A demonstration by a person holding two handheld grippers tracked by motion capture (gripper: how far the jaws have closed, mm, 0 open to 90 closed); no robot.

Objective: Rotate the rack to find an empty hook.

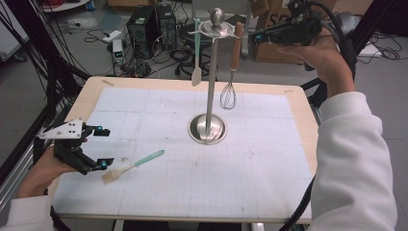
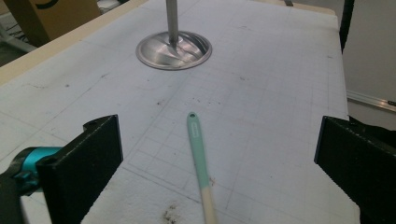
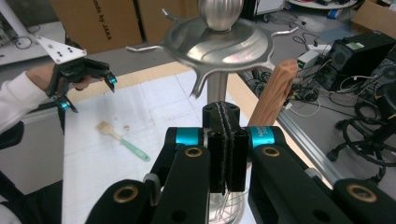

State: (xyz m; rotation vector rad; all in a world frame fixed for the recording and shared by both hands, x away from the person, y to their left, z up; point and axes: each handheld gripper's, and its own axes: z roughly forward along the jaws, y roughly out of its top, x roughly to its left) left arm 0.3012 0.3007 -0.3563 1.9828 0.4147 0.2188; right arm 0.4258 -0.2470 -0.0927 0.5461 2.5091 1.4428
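Right hand-held gripper [image 3: 225, 140] view alone shows its jaws pressed together.

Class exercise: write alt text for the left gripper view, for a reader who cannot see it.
A mint-handled brush lies on the white gridded mat, its handle running between the left gripper's two wide-open black jaws without touching either. Beyond it stands the round steel base of the utensil stand with its pole rising out of frame.

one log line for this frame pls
left gripper: open, at brush | right gripper: shut, empty, near whisk on rack
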